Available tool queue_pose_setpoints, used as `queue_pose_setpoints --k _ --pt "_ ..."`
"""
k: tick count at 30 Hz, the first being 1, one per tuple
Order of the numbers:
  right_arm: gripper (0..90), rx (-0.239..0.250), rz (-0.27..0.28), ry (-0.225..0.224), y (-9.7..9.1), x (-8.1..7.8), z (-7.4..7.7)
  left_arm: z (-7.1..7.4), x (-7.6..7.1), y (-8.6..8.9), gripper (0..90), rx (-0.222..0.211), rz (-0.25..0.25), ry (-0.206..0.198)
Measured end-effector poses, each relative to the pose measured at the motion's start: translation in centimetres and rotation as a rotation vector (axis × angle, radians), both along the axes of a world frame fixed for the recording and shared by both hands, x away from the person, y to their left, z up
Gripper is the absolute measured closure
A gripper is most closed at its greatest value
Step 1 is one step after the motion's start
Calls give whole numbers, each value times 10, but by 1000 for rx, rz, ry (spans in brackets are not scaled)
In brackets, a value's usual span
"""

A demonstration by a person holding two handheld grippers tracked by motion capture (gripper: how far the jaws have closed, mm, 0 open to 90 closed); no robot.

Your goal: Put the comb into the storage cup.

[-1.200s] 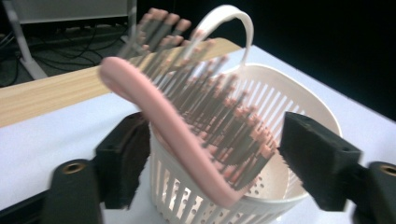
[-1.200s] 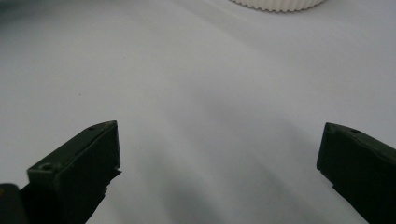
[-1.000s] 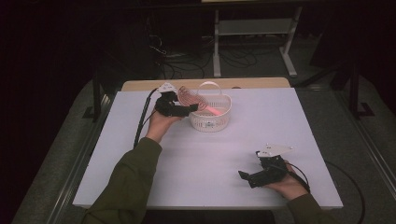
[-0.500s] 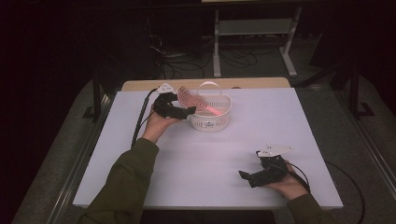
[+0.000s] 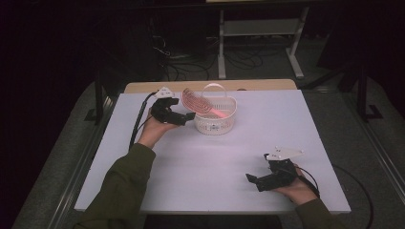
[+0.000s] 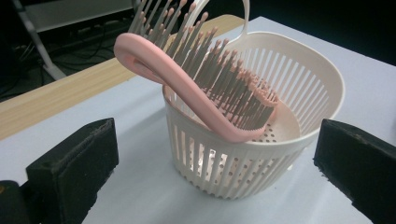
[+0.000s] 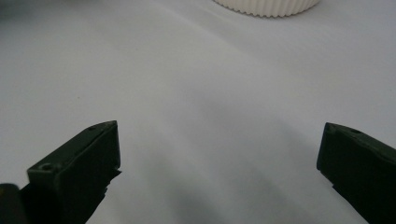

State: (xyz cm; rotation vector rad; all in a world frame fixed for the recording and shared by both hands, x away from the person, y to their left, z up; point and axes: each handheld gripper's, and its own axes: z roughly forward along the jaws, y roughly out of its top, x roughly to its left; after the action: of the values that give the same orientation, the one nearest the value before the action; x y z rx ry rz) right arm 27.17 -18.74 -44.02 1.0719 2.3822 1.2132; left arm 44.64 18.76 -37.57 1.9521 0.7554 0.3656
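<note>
Your left gripper sits just beside the white slotted plastic basket, fingers spread wide, released. The pink plastic hairbrush leans inside that basket, beyond them. Your right gripper, well apart from the basket, is released too

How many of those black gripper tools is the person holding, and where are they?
2. The left gripper is at the table's far left, open beside the white basket holding a pink hairbrush. The right gripper rests open near the front right edge.
</note>
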Motion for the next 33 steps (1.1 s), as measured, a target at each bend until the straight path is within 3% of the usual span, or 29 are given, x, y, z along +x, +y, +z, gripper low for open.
queue_pose_setpoints --k 10,19,28,33 --pt "0 0 1 -8 0 -3 1 2 -20 8 0 38 -38 -4" --pt "0 -3 0 -11 1 -3 2 2 -37 14 0 46 -57 -16" --pt "0 -7 -2 -11 1 -3 1 0 -52 24 0 56 -85 -3" --pt "0 -7 -4 -12 1 -3 1 -8 -65 31 0 24 -70 -18"
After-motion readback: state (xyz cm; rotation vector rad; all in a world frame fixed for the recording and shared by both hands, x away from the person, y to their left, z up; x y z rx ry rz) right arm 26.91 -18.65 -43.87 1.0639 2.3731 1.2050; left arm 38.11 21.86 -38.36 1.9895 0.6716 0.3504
